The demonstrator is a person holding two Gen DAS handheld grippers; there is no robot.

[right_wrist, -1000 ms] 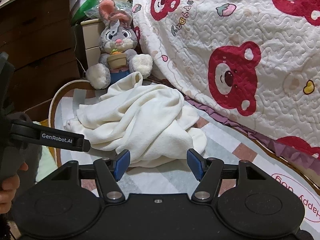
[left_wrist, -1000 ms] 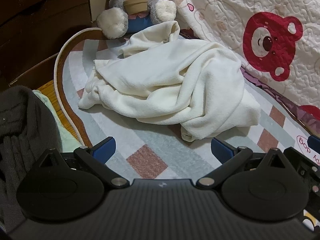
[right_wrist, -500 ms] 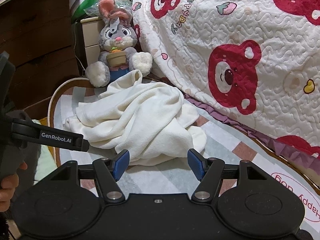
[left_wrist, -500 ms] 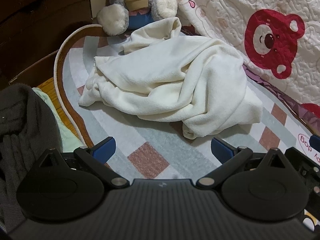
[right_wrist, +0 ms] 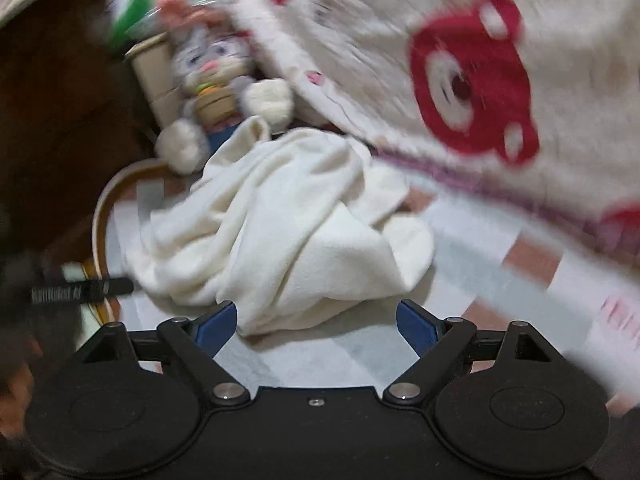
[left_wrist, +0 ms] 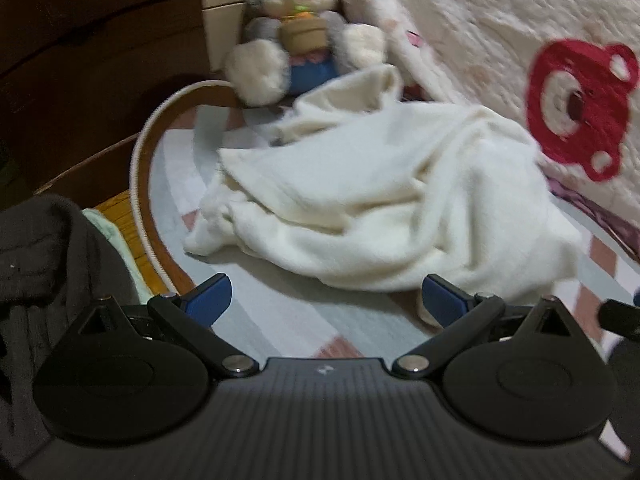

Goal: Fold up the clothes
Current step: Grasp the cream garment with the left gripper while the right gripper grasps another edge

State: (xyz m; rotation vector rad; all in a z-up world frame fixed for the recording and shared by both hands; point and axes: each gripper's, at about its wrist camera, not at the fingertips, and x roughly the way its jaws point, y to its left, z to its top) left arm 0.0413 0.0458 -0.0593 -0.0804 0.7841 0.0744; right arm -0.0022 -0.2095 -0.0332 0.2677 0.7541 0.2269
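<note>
Cream garment [left_wrist: 380,208] lies crumpled on our patterned rug [left_wrist: 280,320], at twelve o'clock from both grippers. Our left gripper [left_wrist: 326,300] and right gripper [right_wrist: 316,320] are spread wide, grasping nothing, just short of it.

Your left wrist camera is looking forward and down along the left gripper [left_wrist: 326,300], sitting low and close to the cream garment [left_wrist: 384,208], with the plush rabbit [left_wrist: 296,36] beyond it. Your right wrist camera is looking along the right gripper [right_wrist: 316,322] from a similar low, near spot, facing the garment [right_wrist: 280,232] and rabbit [right_wrist: 216,80]. Both views are sharing the garment, rabbit, checked mat [left_wrist: 280,320] and bear quilt [right_wrist: 472,80]. The right view is catching the left gripper's blurred arm at its left edge.
</note>
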